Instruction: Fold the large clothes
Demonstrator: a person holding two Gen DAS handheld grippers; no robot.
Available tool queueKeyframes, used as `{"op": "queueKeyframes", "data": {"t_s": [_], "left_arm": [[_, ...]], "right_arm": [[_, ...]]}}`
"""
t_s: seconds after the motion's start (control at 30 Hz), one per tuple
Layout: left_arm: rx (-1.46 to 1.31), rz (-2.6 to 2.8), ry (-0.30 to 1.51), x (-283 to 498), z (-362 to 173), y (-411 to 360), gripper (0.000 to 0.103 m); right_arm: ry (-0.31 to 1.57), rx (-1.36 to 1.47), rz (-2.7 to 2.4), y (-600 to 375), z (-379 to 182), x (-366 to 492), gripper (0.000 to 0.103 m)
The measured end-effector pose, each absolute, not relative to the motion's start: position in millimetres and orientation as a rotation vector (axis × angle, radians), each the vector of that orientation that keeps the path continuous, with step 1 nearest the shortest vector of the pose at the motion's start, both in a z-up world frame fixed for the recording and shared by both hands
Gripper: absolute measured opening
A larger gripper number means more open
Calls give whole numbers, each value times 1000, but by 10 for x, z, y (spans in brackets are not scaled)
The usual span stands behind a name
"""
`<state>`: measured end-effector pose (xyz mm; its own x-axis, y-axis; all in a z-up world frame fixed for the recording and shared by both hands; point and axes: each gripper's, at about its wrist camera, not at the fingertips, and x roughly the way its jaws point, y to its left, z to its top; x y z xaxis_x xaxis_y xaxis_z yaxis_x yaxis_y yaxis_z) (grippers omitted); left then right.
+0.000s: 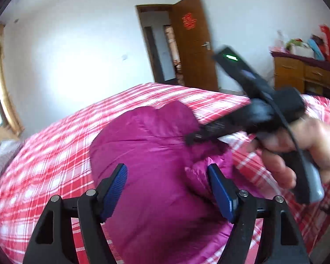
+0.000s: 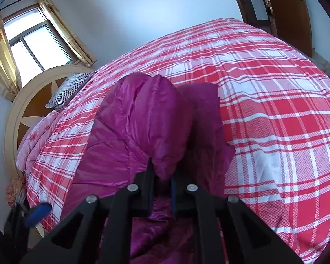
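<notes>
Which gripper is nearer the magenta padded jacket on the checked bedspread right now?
Right. The right gripper is shut on a raised fold of the magenta padded jacket. The left gripper is open above the jacket with nothing between its pads.

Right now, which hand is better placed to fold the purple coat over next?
Probably the right. The right gripper already has its jaws shut on a fold of the coat, so it can pull it across. The left gripper hangs open above the coat, holding nothing.
</notes>
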<state>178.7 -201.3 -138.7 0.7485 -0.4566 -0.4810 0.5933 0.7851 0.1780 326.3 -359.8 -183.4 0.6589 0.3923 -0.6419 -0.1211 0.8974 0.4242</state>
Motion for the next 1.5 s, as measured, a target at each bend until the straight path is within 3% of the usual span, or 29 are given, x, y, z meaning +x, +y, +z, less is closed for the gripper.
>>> {"op": "queueKeyframes", "data": {"t_s": [0.27, 0.67, 0.73, 0.87, 1.03, 1.17, 1.5], "left_arm": [[238, -481, 444, 2192, -1171, -1711, 76], [298, -462, 568, 2558, -1766, -1969, 76], [309, -457, 553, 2532, -1783, -1990, 77], [297, -466, 563, 2539, -1805, -1989, 77], [291, -469, 567, 2559, -1817, -1976, 77], [284, -478, 584, 2570, -1774, -1912, 77], [225, -380, 584, 2981, -1459, -1964, 79]], "right_arm": [[818, 385, 268, -3702, -2042, 3273, 15], [820, 351, 196, -3684, -2039, 3188, 17], [806, 333, 132, -3689, -1932, 3114, 21], [683, 312, -39, -3644, -1413, 2834, 39], [482, 399, 161, -3383, -869, 2725, 46], [497, 503, 333, -3277, -1115, 3090, 47], [614, 520, 108, -3719, -1844, 3347, 42]]}}
